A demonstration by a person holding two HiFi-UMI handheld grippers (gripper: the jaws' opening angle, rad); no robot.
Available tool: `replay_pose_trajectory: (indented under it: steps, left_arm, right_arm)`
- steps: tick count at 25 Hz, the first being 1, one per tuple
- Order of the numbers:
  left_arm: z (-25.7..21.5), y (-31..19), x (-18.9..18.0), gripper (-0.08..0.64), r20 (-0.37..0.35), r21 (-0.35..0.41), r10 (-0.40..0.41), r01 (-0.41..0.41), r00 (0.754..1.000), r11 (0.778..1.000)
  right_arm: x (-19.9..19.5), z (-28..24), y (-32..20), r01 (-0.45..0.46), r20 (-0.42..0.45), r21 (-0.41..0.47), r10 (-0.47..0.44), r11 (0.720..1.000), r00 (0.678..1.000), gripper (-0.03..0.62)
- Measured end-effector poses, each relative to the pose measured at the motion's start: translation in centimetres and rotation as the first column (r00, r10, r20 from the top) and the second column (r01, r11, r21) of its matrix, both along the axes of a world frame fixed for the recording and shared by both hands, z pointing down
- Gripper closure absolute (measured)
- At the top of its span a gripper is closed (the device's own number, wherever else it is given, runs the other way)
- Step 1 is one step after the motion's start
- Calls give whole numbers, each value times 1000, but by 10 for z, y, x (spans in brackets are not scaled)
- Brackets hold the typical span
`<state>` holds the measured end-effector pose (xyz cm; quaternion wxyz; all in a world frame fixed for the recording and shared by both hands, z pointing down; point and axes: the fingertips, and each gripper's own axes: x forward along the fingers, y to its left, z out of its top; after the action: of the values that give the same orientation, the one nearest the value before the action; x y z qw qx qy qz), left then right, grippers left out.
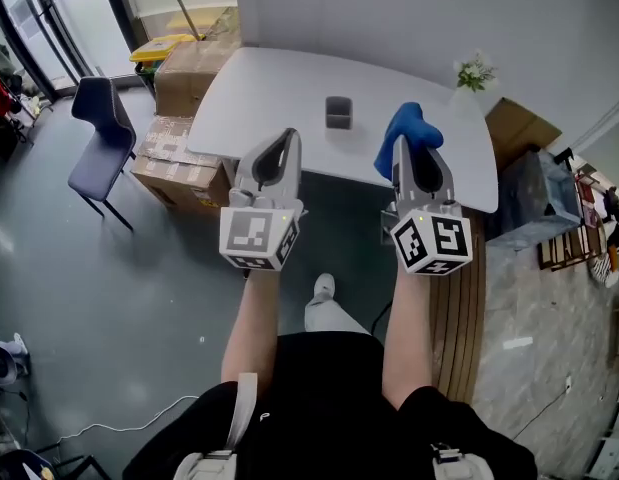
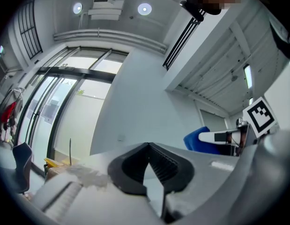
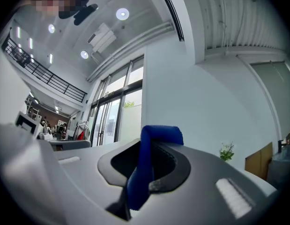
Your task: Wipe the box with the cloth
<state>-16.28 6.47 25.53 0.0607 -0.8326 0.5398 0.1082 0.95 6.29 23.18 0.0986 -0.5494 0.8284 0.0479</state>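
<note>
1. My right tongs (image 1: 419, 150) were clamped on the soft blue cloth (image 1: 406, 128).
2. My left tongs (image 1: 286, 136) were closed together, with nothing between them.
3. The small dark grey box (image 1: 338, 112) stood on the white surface (image 1: 269, 88), apart from both tongs.

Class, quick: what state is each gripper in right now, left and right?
Left gripper: closed, nothing between its jaws.
Right gripper: closed on the blue cloth.
</note>
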Motion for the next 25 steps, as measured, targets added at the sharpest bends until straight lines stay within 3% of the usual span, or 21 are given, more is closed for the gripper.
replay_pose_trajectory:
  steps: [8,16,20,25]
  left_arm:
    - [21,-109,40,560,61,-37,1,1,998,999]
    - [44,-155,52,560,165,-99,19,-3,986,995]
    - [70,-175,54,560,304,-173,46,8,952,985]
    - [102,-204,72,560,409,-231,121,-26,904,973]
  right_arm:
    - [34,32,-128,66,39,-75,-63,995,997,538]
    - [32,46,-186,127,67,-91,-121,988,990,538]
    - [32,50,-199,125,50,-96,-121,987,991,538]
    - [58,63,-218,75,37,-115,-71,991,997,538]
